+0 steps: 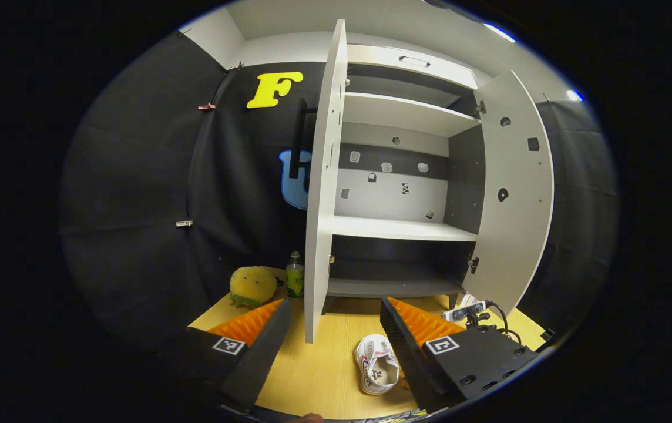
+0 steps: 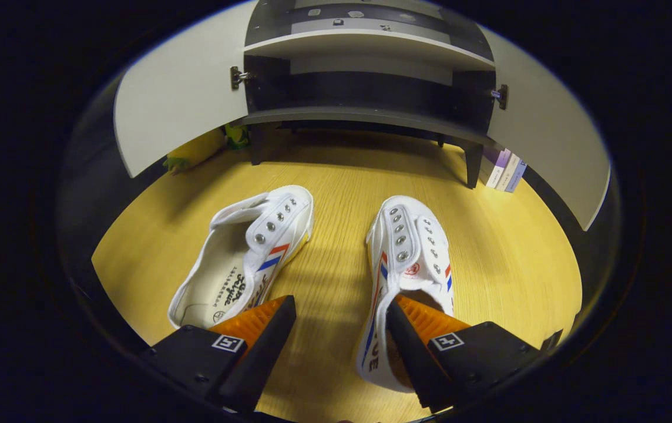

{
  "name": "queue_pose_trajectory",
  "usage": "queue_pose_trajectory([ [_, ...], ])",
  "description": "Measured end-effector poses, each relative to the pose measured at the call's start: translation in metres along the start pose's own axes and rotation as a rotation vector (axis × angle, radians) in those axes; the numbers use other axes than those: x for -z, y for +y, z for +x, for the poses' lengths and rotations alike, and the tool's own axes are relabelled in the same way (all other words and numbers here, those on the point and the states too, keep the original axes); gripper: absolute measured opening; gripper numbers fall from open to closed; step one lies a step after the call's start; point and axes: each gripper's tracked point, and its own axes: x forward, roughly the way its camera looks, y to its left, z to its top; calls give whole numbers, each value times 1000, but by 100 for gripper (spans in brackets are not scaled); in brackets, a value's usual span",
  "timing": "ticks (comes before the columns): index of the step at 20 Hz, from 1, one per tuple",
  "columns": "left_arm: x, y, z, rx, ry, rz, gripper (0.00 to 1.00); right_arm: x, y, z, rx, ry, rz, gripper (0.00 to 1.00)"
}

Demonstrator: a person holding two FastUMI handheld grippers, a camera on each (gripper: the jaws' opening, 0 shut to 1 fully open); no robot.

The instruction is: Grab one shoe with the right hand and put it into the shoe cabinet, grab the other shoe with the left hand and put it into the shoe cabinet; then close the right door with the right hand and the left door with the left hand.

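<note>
Fingers [image 2: 424, 329] hiding shoe [image 2: 406, 258] heel

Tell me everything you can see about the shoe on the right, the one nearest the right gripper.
The right shoe is a white canvas slip-on without laces, with metal eyelets, red and blue side stripes and a small red mark near its tongue. It lies upright on the wood floor, toe toward the open cabinet, apart from the other shoe. The right gripper is open, with one finger at its heel opening.

A yellow wood-grain floor [image 2: 336, 194] carries two white shoes side by side, the left shoe [image 2: 242, 258] and the right shoe [image 2: 406, 264]; the shoe cabinet [image 2: 365, 117] stands on legs behind them, with books [image 2: 503, 170], a bottle [image 1: 295, 276] and a yellow plush toy [image 1: 252, 285] beside it
</note>
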Motion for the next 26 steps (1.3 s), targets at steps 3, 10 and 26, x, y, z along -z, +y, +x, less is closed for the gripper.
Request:
queue_pose_trajectory([
  [3, 5, -3, 1, 9, 13, 20, 95, -14, -6, 17, 22, -29, 65, 98],
  [10, 10, -19, 6, 53, 34, 44, 95, -39, -28, 38, 106, -33, 184, 98],
  [26, 11, -29, -1, 76, 21, 119, 95, -48, -33, 33, 20, 29, 194, 7],
])
